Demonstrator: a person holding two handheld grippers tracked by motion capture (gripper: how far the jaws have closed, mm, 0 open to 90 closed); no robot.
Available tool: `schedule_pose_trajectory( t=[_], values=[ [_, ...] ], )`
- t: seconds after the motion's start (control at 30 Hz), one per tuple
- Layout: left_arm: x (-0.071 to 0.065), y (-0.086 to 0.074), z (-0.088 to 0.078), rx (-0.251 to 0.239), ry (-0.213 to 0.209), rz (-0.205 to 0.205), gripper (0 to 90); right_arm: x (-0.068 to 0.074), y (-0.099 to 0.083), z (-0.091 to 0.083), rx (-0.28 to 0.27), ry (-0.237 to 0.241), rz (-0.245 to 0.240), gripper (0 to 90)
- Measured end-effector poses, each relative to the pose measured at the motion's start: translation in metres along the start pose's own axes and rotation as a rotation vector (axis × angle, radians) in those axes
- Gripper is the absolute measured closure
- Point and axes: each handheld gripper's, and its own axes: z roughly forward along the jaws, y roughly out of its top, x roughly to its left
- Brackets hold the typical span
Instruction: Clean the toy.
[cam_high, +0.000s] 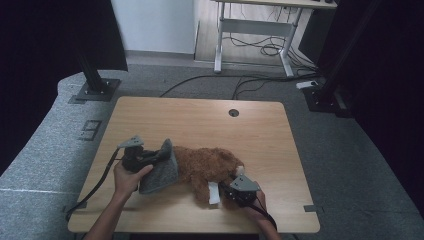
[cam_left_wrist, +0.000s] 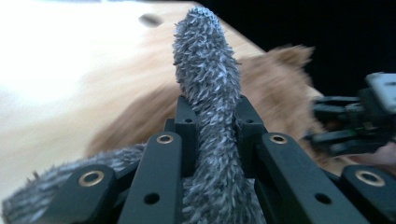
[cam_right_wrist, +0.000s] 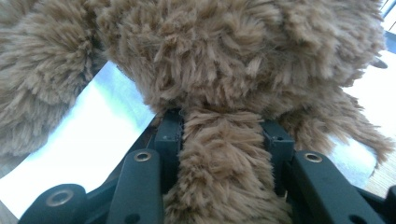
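Note:
A brown plush toy (cam_high: 205, 165) lies on its side on the wooden table (cam_high: 200, 115), near the front edge. A grey fuzzy cloth (cam_high: 162, 172) covers its left end. My left gripper (cam_high: 152, 159) is shut on a fold of that cloth, which stands up between the jaws in the left gripper view (cam_left_wrist: 205, 56). My right gripper (cam_high: 229, 184) is at the toy's right end, shut on a brown furry limb (cam_right_wrist: 219, 168). A white label (cam_high: 214, 192) hangs from the toy beside it; the right gripper view shows this label (cam_right_wrist: 88, 144) left of the jaws.
The table has a round cable hole (cam_high: 233, 112) at the back. Bare wood lies behind and to the right of the toy. Black stand bases (cam_high: 95, 89) (cam_high: 322, 97) sit on the carpet beyond the table's corners, with cables and another desk's legs (cam_high: 250, 30) farther back.

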Motion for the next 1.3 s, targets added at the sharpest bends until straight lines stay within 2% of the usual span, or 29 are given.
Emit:
schedule_pose_trajectory(
  t=[0.1, 0.23, 0.27, 0.33, 0.37, 0.43, 0.47, 0.57, 0.63, 0.67, 0.73, 0.87, 1.0, 1.03, 1.1, 1.13, 1.2, 1.3],
  values=[
    [-0.025, 0.021, 0.022, 0.021, -0.036, 0.061, 76.1, 0.000, 0.000, 0.000, -0.002, 0.000, -0.006, 59.7],
    [-0.040, 0.039, 0.062, 0.074, -0.059, 0.089, 76.0, 0.000, 0.000, 0.000, -0.001, 0.003, -0.006, 59.7],
    [-0.043, 0.043, 0.077, 0.102, -0.033, 0.109, 75.9, 0.000, 0.000, 0.000, 0.000, 0.003, -0.009, 59.7],
    [-0.045, 0.046, 0.096, 0.156, 0.018, 0.140, 75.7, 0.000, 0.000, 0.000, 0.000, 0.004, -0.012, 59.6],
    [-0.041, 0.043, 0.108, 0.202, 0.035, 0.126, 75.7, 0.000, 0.000, 0.000, 0.000, 0.006, -0.010, 59.6],
    [-0.036, 0.036, 0.114, 0.232, 0.026, 0.103, 75.6, 0.000, 0.000, 0.000, 0.001, 0.008, -0.007, 59.5],
    [-0.034, 0.033, 0.113, 0.224, 0.019, 0.092, 75.7, 0.000, -0.001, 0.000, 0.002, 0.012, -0.009, 59.1],
    [-0.025, 0.022, 0.102, 0.192, -0.037, 0.039, 76.3, 0.000, -0.001, -0.001, 0.001, 0.026, -0.013, 55.4],
    [-0.022, 0.012, 0.096, 0.173, -0.065, 0.004, 76.7, 0.000, 0.000, -0.003, 0.002, 0.048, -0.001, 49.5],
    [-0.022, 0.009, 0.094, 0.165, -0.073, 0.001, 76.8, 0.000, 0.001, -0.004, 0.005, 0.071, 0.013, 45.4],
    [-0.024, -0.001, 0.086, 0.132, -0.086, 0.008, 76.9, -0.003, 0.002, -0.007, 0.000, 0.113, 0.042, 37.4],
    [-0.035, -0.017, 0.079, 0.092, -0.104, 0.037, 77.1, -0.011, 0.009, -0.015, -0.042, 0.182, 0.144, 25.0],
    [-0.043, -0.023, 0.075, 0.091, -0.099, 0.072, 77.1, -0.005, 0.011, 0.003, 0.033, 0.235, 0.140, 14.6],
    [-0.044, -0.025, 0.075, 0.089, -0.089, 0.084, 77.1, -0.003, 0.010, 0.008, 0.046, 0.235, 0.133, 15.4],
    [-0.043, -0.028, 0.074, 0.070, -0.067, 0.104, 77.0, -0.001, 0.010, 0.014, 0.064, 0.221, 0.110, 23.5],
    [-0.043, -0.029, 0.074, 0.063, -0.063, 0.109, 77.0, 0.002, 0.011, 0.015, 0.064, 0.197, 0.079, 30.1],
    [-0.039, -0.029, 0.076, 0.045, -0.054, 0.109, 77.0, 0.005, 0.014, 0.018, 0.067, 0.157, 0.052, 38.1],
    [-0.030, -0.024, 0.084, 0.038, -0.057, 0.101, 77.0, 0.006, 0.016, 0.023, 0.061, 0.086, 0.031, 43.2]
  ],
)
